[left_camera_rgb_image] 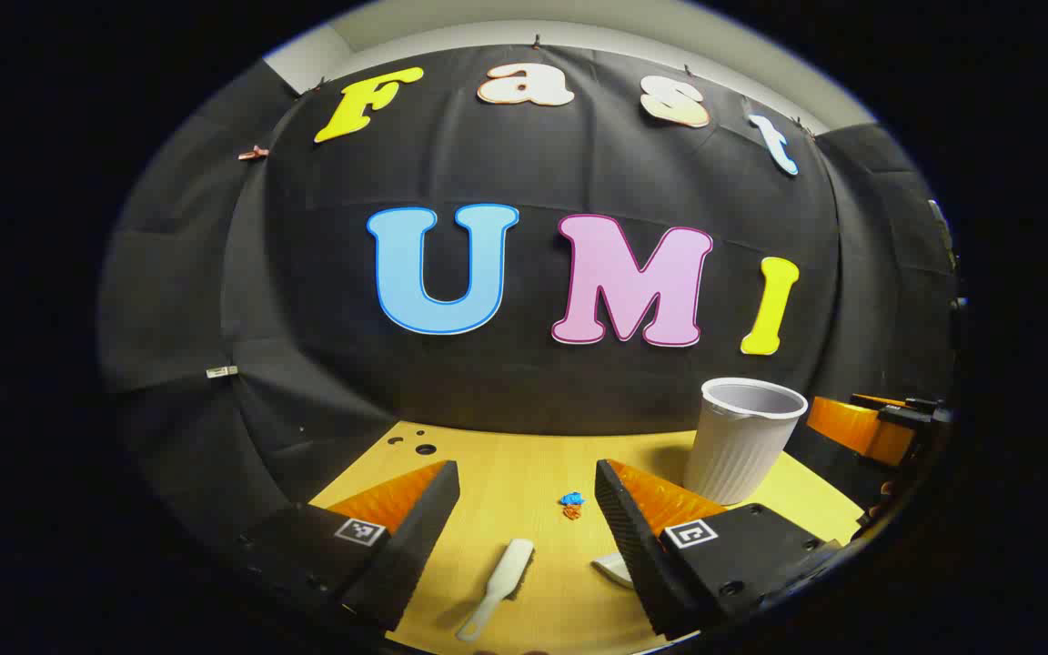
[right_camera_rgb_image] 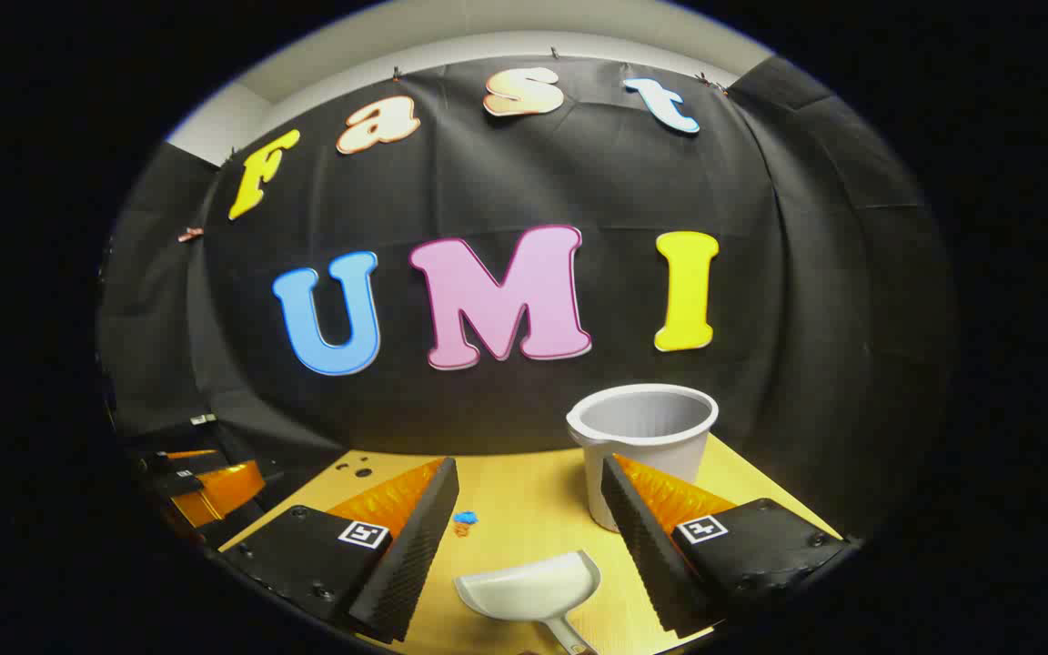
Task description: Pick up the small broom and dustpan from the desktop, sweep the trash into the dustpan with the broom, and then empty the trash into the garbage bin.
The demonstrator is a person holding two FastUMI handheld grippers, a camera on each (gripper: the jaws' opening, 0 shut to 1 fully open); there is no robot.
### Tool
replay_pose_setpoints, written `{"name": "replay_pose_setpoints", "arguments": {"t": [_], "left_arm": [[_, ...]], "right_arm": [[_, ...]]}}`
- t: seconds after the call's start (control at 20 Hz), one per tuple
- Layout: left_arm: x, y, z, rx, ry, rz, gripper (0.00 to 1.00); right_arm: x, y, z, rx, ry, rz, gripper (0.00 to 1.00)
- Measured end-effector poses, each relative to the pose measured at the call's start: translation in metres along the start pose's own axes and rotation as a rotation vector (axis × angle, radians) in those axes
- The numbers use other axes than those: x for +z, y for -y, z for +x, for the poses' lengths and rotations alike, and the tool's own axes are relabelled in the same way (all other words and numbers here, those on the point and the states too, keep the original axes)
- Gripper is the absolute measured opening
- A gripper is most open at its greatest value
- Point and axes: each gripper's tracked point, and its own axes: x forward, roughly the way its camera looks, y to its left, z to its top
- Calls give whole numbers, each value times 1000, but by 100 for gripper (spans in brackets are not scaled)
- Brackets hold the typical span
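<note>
On the desk (left_camera_rgb_image: 506,473) we list: a small broom (left_camera_rgb_image: 498,587) lying flat between our left gripper's (left_camera_rgb_image: 524,518) spread fingers, untouched; a dustpan (right_camera_rgb_image: 531,589) lying between our right gripper's (right_camera_rgb_image: 529,523) spread fingers, likewise untouched; a scrap of trash (left_camera_rgb_image: 570,503) farther off; a ribbed bin (right_camera_rgb_image: 642,446) upright at the right.

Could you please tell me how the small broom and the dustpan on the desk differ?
The broom is a slim, straight brush; the dustpan is a broad, open scoop with a short handle. The broom lies ahead of the left tool; the dustpan lies ahead of the right tool. Both are whitish, flat on the desk and ungrasped.
</note>
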Motion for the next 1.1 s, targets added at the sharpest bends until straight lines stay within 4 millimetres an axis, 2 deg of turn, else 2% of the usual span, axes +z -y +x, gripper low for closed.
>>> {"name": "replay_pose_setpoints", "arguments": {"t": [0.15,0.45,0.65,0.9,1.1], "left_arm": [[-11,4,1,-32,-23,-10,96],[-26,-2,11,-46,-65,-12,96],[-39,-6,17,-48,-108,-16,96],[-51,-14,22,-47,-142,-17,95],[-59,-21,29,-38,-167,-18,96]], "right_arm": [[-4,-1,-1,-5,-13,3,98],[-13,-7,3,4,-37,7,99],[-25,-13,8,19,-74,-14,98],[-28,-21,16,44,-93,-26,99],[-33,-19,17,49,-110,-32,99]]}}
